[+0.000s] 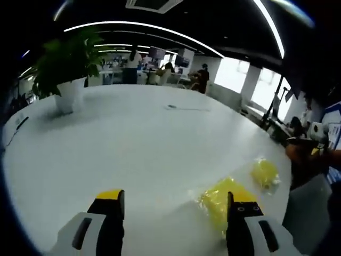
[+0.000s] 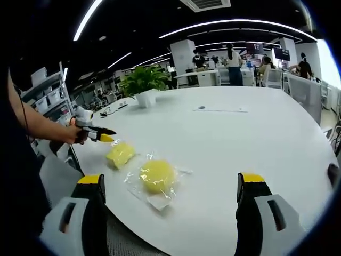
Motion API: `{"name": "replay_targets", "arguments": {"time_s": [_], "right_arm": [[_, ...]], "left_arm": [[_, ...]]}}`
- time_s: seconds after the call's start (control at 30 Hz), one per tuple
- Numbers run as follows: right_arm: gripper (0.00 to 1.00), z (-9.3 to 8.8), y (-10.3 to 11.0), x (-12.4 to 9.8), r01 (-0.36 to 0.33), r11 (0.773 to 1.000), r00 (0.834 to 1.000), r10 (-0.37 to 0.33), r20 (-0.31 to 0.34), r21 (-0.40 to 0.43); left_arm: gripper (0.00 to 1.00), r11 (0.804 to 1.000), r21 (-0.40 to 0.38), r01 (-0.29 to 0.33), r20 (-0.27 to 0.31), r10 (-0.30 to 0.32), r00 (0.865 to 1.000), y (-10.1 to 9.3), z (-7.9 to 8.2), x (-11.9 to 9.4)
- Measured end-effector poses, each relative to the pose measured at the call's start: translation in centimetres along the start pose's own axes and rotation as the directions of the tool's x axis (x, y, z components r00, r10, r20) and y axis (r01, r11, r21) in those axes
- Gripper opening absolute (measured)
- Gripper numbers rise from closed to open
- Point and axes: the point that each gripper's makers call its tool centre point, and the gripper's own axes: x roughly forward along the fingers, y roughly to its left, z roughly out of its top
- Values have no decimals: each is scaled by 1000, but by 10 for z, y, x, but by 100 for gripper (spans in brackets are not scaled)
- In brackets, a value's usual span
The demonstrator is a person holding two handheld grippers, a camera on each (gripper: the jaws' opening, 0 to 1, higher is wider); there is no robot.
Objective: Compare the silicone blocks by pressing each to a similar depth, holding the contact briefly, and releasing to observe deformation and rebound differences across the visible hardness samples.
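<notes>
Two yellow silicone blocks in clear wrap lie on the white table (image 2: 256, 144) near its edge on your side — the squarish block (image 2: 120, 153) and the rounder block (image 2: 156, 175), just beside each other and not touching. Your right gripper (image 2: 170, 200) hangs over the table edge with jaws spread wide, the rounder block ahead between them, untouched. Your left gripper (image 1: 176, 210) is also released, its right jaw overlapping the squarish block (image 1: 221, 200). Farther along the table stands a potted plant (image 2: 143, 85).

Two yellow silicone blocks (image 2: 156, 175) (image 2: 120, 153), seemingly plastic-wrapped, near table edge
</notes>
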Motion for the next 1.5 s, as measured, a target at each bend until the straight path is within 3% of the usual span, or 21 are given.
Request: {"name": "replay_targets", "arguments": {"time_s": [0.27,0.43,0.5,0.6,0.67,0.7,0.8,0.87,0.97,1.03,1.3,1.5], "right_arm": [[96,0,-1,3,-1,1000,1000,1,-4,-18],[96,-4,0,2,-13,1000,1000,13,-9,-25],[96,-9,-2,1,-5,999,1000,5,-22,-33],[96,-13,-4,0,3,999,999,-4,-34,-36],[96,-14,-6,-1,13,999,999,-14,-33,-35],[96,-14,-6,-2,15,999,999,-16,-32,-32],[96,-13,-8,-1,22,999,1000,-22,-16,-23],[96,-8,-8,-1,24,998,1000,-23,16,-61],[96,-10,-7,0,26,998,1000,-26,-6,-54],[96,-10,-6,0,26,998,1000,-26,-6,-51],[96,-9,0,-2,23,998,1000,-23,-10,-60],[96,-12,-1,-7,31,998,999,-32,-20,-49]], "left_arm": [[100,1000,14,3,20,-3,1000,-4,0,-20],[100,1000,20,-8,32,7,999,-10,3,-36],[100,999,41,-12,62,9,998,-14,7,-45],[100,1000,5,-13,105,13,994,-20,12,-60],[100,1000,-19,8,120,-6,993,-26,11,-66],[100,998,-32,53,136,-48,990,-35,9,-69],[100,999,-12,41,131,-39,991,-39,3,-79],[100,999,-14,33,139,-31,990,-40,2,-85],[100,1000,-29,10,168,-5,986,-41,7,-100],[100,999,-22,31,163,-27,986,-46,5,-108],[100,1000,13,5,158,-7,987,-48,2,-123],[100,1000,14,-7,189,4,982,-49,11,-125]]}}
